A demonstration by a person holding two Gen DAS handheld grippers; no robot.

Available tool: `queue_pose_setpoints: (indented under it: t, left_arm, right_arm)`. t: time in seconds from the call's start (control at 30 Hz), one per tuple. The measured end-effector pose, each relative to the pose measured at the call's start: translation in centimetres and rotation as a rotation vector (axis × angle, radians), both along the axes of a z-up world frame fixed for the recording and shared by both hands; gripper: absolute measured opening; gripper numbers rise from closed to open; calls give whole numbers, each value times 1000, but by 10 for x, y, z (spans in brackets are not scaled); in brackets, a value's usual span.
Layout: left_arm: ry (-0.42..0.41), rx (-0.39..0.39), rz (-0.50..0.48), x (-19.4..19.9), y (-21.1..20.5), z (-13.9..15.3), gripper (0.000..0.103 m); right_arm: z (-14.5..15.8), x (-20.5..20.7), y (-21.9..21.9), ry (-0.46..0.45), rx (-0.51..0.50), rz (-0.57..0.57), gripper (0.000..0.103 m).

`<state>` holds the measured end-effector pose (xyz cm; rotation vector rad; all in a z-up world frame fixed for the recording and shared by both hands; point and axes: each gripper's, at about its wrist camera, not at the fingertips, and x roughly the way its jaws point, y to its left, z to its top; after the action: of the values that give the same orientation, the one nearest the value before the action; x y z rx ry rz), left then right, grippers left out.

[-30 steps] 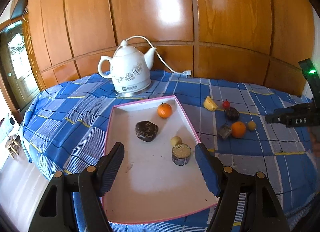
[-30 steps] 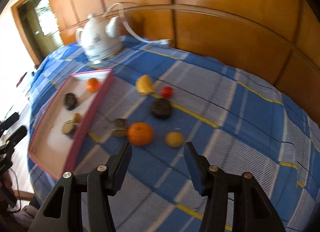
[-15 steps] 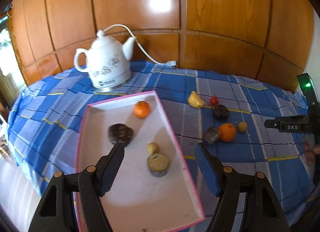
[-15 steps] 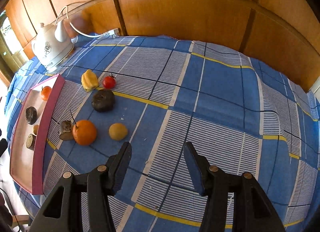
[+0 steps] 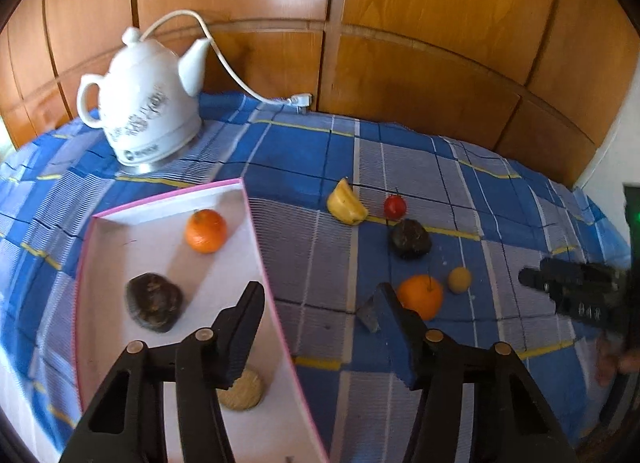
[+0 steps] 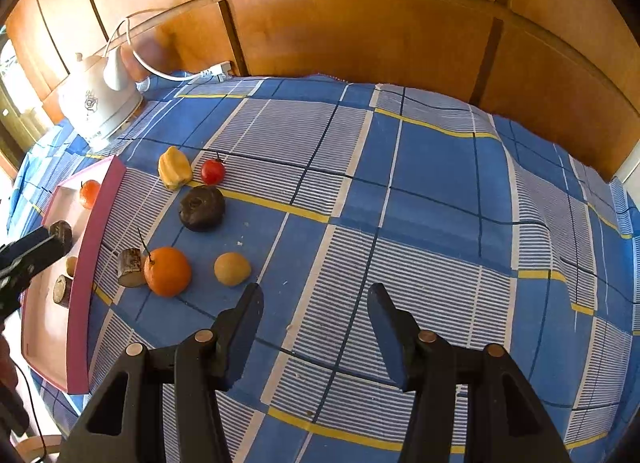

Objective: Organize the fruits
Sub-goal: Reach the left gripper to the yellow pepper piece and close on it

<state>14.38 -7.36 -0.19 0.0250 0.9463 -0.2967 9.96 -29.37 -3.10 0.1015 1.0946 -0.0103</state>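
We see glossy varnished wood panelling (image 6: 360,43), a matt woven checked cloth (image 6: 420,191), a shiny glazed kettle (image 5: 148,111), seemingly ceramic, and a smooth pink-rimmed tray (image 5: 112,247).

A domestic room, likely a home dining area: a table (image 6: 440,191) draped in a blue checked cloth (image 5: 304,151) stands against glossy wood-panelled walls (image 5: 420,23). A white ceramic electric kettle (image 5: 148,111) (floral print, cord (image 5: 240,79) trailing toward the wall) sits at the table's far corner. Fruit (image 6: 167,271) lies loose on the cloth beside a pink-rimmed tray (image 5: 168,199), a household scene rather than a lab or shop.
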Motion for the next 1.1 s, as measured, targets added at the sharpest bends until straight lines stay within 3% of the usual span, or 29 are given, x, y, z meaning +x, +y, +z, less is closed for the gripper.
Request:
queue_pose_setpoints:
  t: [0.3, 0.63, 0.97, 1.1]
  left_arm:
    - [66, -20, -6, 49, -25, -14, 49]
    - [151, -49, 28, 106, -50, -42, 48]
    - [174, -8, 51, 136, -63, -70, 48]
    - [144, -3, 16, 133, -66, -67, 33]
  right_arm:
    - [2, 1, 0, -4, 19, -2, 55]
    - [4, 3, 0, -7, 41, 0, 55]
    - [4, 4, 5, -3, 50, 25, 55]
    - [4, 4, 5, -6, 43, 26, 55]
